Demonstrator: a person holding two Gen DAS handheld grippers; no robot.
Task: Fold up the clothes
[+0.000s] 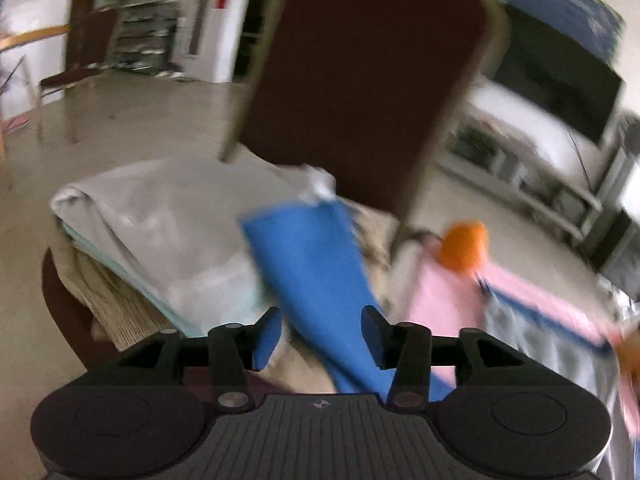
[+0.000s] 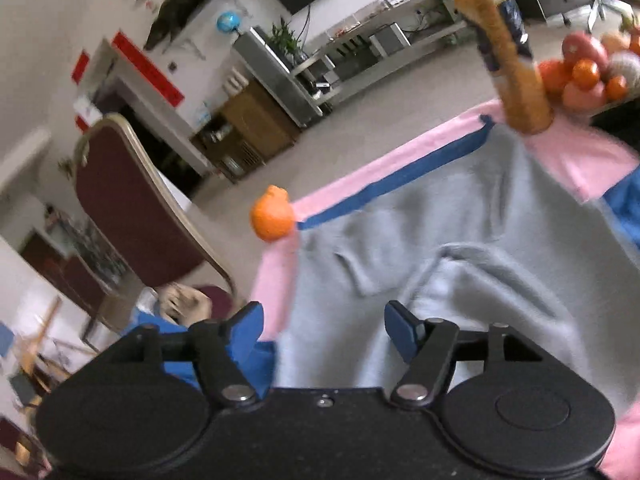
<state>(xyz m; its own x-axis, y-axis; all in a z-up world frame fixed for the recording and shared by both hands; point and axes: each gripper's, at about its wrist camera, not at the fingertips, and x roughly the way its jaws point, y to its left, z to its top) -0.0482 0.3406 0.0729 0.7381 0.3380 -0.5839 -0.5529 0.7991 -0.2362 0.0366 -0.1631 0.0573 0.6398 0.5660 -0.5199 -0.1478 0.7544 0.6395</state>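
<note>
The grey garment (image 2: 472,240) lies spread on the pink counter (image 2: 576,156), inside a blue tape line (image 2: 392,184). The right gripper (image 2: 324,328) hangs over its near edge, fingers spread, holding nothing. A blue cloth (image 1: 316,276) passes between the spread fingers of the left gripper (image 1: 322,334); whether they touch it, I cannot tell. Behind lie folded clothes (image 1: 168,232) on a dark red chair (image 1: 360,80). An orange clip (image 2: 271,216) sits at the counter corner.

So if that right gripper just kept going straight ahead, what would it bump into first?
Most likely the grey garment spread over the pink table cover. The right gripper is open with the cloth directly ahead between its fingers. Depth is hard to judge in this blurred fisheye view.
</note>
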